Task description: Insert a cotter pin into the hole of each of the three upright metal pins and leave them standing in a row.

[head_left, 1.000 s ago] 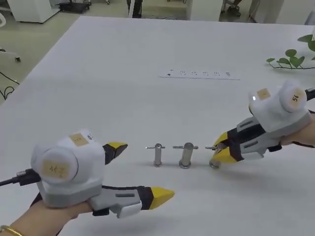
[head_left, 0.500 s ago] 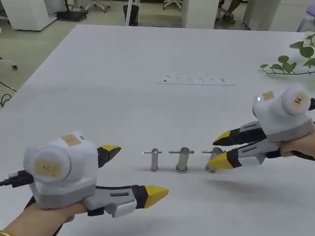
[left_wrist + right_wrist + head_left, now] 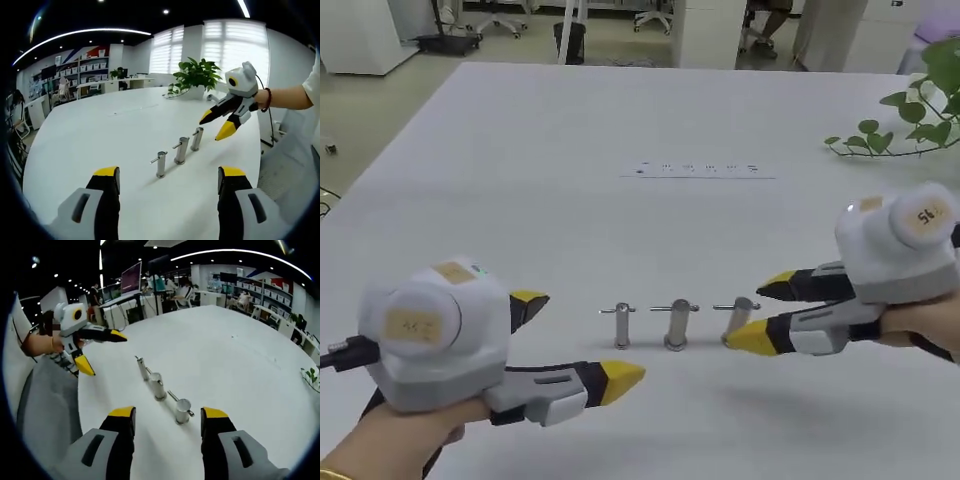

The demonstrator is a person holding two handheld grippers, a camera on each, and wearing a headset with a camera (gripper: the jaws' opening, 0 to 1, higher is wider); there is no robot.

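Observation:
Three upright metal pins stand in a row on the white table: left pin (image 3: 622,327), middle pin (image 3: 676,325), right pin (image 3: 738,318). Each has a thin cotter pin crossing its top. My left gripper (image 3: 575,338) is open, a short way left of the row, with nothing between its fingers. From its own view (image 3: 167,172) the pins (image 3: 160,164) recede ahead. My right gripper (image 3: 758,313) is open just right of the right pin, its lower fingertip (image 3: 740,339) close beside it. In the right gripper view (image 3: 169,413) the nearest pin (image 3: 182,411) stands just ahead of the jaws.
A flush power strip (image 3: 698,170) lies in the table beyond the pins. A leafy plant (image 3: 910,110) sits at the far right edge. Bare white table (image 3: 520,180) surrounds the row. Office chairs and desks stand past the table's far edge.
My right gripper, narrow-jawed at the right pin's cotter pin a second ago, has opened and drawn back slightly to the right. The head camera has tilted; the left gripper has hardly moved.

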